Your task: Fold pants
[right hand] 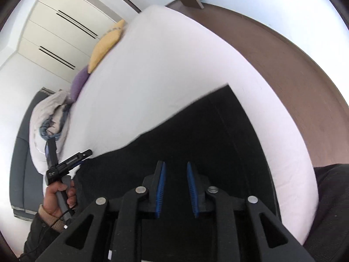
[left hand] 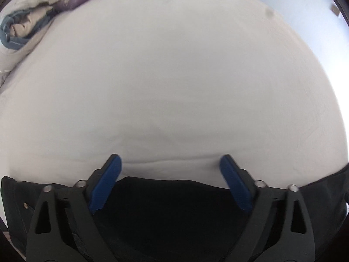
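- With black pants (right hand: 196, 135) spread flat on white bed (left hand: 174, 76), between folds, nothing gripped
- Left gripper (left hand: 171, 168) wide over near edge; right gripper (right hand: 176, 174) narrow, empty
- Next: pinch an edge, fold across

1. No text, label, brand, number or sign can be read in either view.
2. The left gripper (right hand: 84, 155), seen at 8 o'clock in the right wrist view, carries pale lettering along its dark body, too small and blurred to make out.
3. The yellow pillow (right hand: 106, 43), at 11 o'clock there, bears faint marks that cannot be read.
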Available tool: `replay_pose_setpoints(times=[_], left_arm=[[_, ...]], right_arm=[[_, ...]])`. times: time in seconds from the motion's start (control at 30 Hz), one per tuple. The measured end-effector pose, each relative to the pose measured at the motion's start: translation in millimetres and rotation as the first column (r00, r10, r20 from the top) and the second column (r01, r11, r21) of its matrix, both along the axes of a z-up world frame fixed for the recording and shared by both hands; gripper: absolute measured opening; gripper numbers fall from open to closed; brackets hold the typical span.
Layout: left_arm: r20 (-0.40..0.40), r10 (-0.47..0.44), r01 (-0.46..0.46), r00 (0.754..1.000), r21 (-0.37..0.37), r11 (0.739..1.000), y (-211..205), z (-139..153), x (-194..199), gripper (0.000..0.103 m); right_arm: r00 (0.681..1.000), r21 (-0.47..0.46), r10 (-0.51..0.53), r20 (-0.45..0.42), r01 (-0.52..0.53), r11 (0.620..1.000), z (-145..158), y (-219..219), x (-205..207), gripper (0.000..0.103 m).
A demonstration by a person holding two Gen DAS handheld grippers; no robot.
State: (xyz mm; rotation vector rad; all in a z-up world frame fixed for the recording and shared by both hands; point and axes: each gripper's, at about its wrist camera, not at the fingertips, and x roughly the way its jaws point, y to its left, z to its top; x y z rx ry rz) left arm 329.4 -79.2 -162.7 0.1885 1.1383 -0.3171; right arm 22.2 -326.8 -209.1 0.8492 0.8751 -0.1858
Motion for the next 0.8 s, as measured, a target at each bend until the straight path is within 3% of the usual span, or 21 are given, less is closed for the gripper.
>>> replay_pose_setpoints(times=[0.1,0.13,0.17,0.23,0.27,0.3,0.33,0.4,0.53,0.57,0.63,0.73,0.8], left_arm=[[0.058,-0.008,0.014,0.998,-0.106,0.994,5,30,-27,0.088],[0.058,-0.037,0.044,0.998,-0.124,0.991,3,33,-39,0.088],[0.055,-0.068,0.074,0.996,-0.114,0.991,-1,33,-53,0.088],[0.048,-0.102,0.105,0.994,-0.085,0.991,-6,26,-73,0.088],[0.035,-0.118,0.121,0.992,-0.077,0.990,-7,20,-80,0.088],[0.018,-0.131,0.132,0.991,-0.062,0.989,-8,10,-88,0.088],[-0.003,-0.130,0.130,0.992,-0.040,0.991,-7,-2,-92,0.088],[-0.005,-0.102,0.102,0.995,-0.034,0.994,2,-19,-96,0.092],[0.005,-0.035,0.035,0.999,-0.036,0.999,12,-13,-91,0.093],[0.013,-0.020,0.020,1.000,-0.052,0.998,14,-6,-91,0.092],[0.044,-0.015,0.020,0.999,-0.135,0.991,11,12,-100,0.092],[0.062,-0.081,0.092,0.995,-0.203,0.975,-9,25,-120,0.092],[0.063,-0.134,0.145,0.989,-0.229,0.963,-30,23,-132,0.092]], right_arm=[[0.993,0.041,0.078,0.087,-0.081,0.996,14,14,-11,0.029],[0.988,0.062,0.108,0.107,-0.115,0.991,12,21,-13,0.038],[0.983,0.091,0.144,0.110,-0.154,0.984,4,30,-14,0.045],[0.989,0.123,0.140,0.039,-0.144,0.982,-18,35,-19,0.045],[0.993,0.161,0.115,-0.018,-0.111,0.981,-37,33,-26,0.031],[0.996,0.192,0.089,-0.018,-0.084,0.978,-44,32,-31,0.020],[0.998,0.211,0.062,-0.020,-0.057,0.976,-48,26,-41,0.002],[0.999,0.189,0.029,-0.042,-0.020,0.982,-47,10,-64,0.000],[0.994,0.095,-0.096,-0.061,0.102,0.990,-28,-19,-109,0.000],[0.992,0.081,-0.110,-0.062,0.115,0.990,-24,-20,-111,0.018],[0.992,0.016,-0.120,-0.042,0.121,0.993,-10,-17,-115,0.031],[0.996,0.110,-0.002,0.093,-0.008,0.994,3,5,-101,0.035],[0.987,0.150,0.084,0.140,-0.105,0.983,0,15,-97,0.047]])
